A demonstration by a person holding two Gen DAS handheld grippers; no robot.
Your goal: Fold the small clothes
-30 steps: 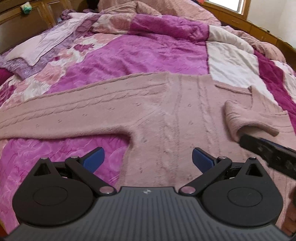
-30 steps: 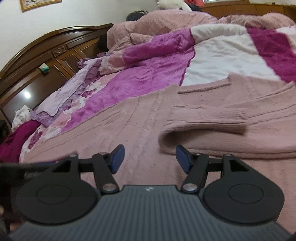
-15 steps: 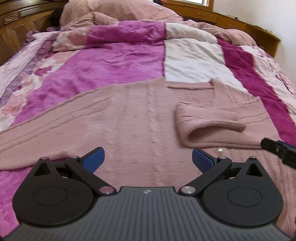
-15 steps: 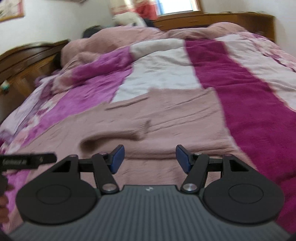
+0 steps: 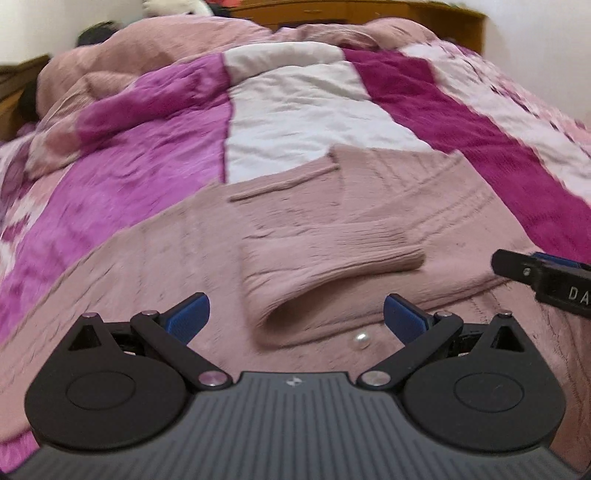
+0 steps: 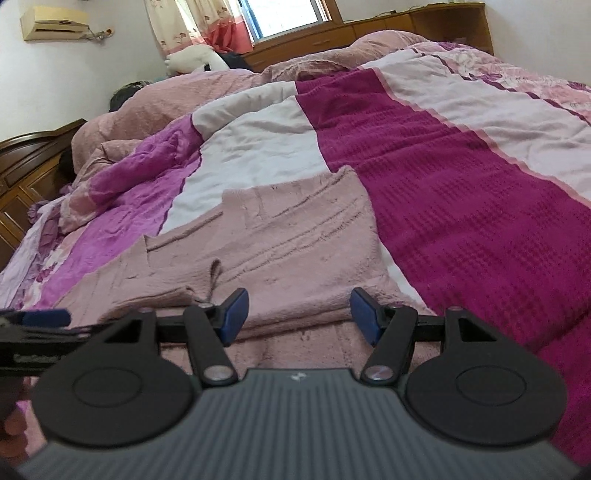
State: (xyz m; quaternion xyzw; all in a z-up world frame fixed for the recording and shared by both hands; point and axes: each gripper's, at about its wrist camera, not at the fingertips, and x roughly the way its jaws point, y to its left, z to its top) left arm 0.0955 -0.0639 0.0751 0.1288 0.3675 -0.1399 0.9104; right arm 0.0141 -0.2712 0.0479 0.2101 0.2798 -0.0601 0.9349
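A dusty-pink cable-knit sweater (image 5: 177, 258) lies flat on the bed, one sleeve (image 5: 328, 262) folded across its body, a pearl button (image 5: 362, 340) beside the fold. My left gripper (image 5: 295, 317) hovers open just above the folded sleeve's near end, nothing between its blue pads. The right gripper (image 6: 297, 314) is open too, low over the sweater's (image 6: 295, 240) right part near its side edge, holding nothing. The right gripper's finger (image 5: 543, 275) pokes in at the right of the left wrist view. The left gripper's finger (image 6: 37, 325) shows at the left of the right wrist view.
The bed carries a patchwork quilt (image 6: 461, 206) in magenta, purple and white. A bunched pink duvet (image 6: 229, 92) lies at the far end. A dark wooden headboard (image 6: 26, 173) stands left, a wooden ledge (image 6: 406, 26) under the window. A hand (image 6: 11, 432) shows at the lower left.
Both grippers swung rightward along the sweater. The left one went from the armpit area to the folded sleeve. The right one went from the sleeve to the sweater's right edge. Both stayed open.
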